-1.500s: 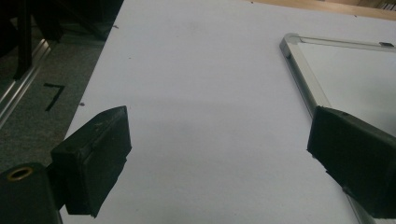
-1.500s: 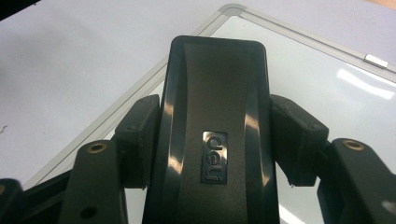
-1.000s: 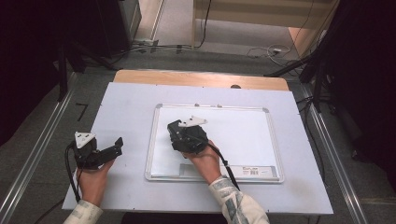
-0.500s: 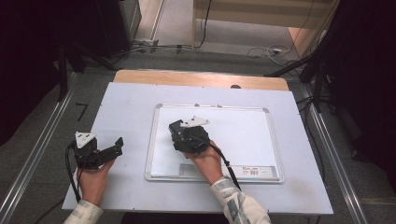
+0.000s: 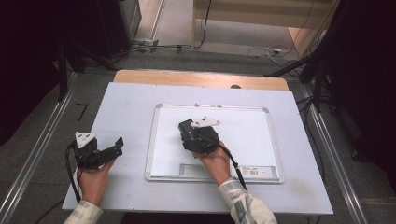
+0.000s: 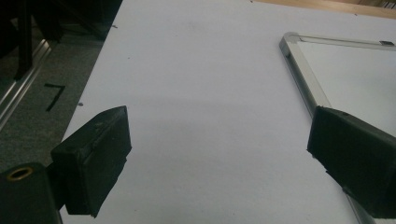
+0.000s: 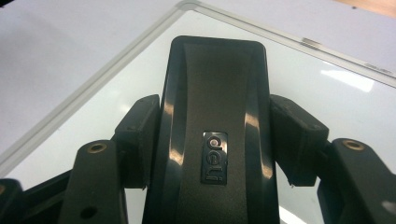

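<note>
A white whiteboard [image 5: 243, 135] with a silver frame lies flat on the pale table [image 5: 126, 102]. My right gripper [image 5: 186, 131] is over the board's left half, shut on a black "deli" eraser [image 7: 215, 93]. The pads [image 7: 137, 135] press on both of the eraser's long sides, and it points toward the board's corner; the board [image 7: 327, 93] shines beneath it. My left gripper [image 5: 115, 147] rests on the table left of the board, held by a hand. Its jaws stand wide apart with bare table between them [image 6: 219, 154], and the board's frame [image 6: 299, 70] lies just right of them.
A wooden strip [image 5: 196, 78] runs along the table's far edge. Metal rails [image 5: 37, 154] flank both sides of the table. A label strip [image 5: 254, 171] sits on the board's near right edge. Cables [image 5: 266, 49] lie on the floor beyond.
My right gripper has slid a little to the right over the board with the eraser in it. The left gripper has stayed put.
</note>
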### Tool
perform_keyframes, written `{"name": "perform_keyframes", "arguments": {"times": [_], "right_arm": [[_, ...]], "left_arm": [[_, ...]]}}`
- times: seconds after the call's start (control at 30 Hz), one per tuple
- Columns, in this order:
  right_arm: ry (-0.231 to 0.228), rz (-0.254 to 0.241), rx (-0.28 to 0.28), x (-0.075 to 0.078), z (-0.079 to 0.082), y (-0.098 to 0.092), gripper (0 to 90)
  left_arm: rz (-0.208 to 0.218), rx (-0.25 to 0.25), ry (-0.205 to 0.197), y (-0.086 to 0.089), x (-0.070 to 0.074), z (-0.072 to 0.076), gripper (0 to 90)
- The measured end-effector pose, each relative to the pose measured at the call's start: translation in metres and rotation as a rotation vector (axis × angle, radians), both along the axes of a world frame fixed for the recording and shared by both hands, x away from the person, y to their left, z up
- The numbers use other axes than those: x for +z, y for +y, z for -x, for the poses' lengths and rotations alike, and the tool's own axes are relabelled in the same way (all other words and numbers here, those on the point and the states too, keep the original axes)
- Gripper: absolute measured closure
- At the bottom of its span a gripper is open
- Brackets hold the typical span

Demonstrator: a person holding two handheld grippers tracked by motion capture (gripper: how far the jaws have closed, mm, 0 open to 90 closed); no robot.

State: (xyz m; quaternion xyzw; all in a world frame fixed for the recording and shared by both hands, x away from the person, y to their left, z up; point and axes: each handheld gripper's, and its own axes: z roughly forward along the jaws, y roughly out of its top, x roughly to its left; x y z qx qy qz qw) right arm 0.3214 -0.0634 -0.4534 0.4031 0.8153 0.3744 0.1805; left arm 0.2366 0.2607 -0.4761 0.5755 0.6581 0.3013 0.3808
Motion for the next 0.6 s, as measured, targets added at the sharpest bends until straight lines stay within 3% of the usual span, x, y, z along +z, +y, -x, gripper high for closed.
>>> {"name": "perform_keyframes", "arguments": {"times": [0.6], "right_arm": [[-0.022, 0.036, -0.160, 0.000, -0.004, -0.070, 36.8]], "left_arm": [[0.000, 0.002, -0.002, -0.001, 0.001, 0.000, 6.5]]}}
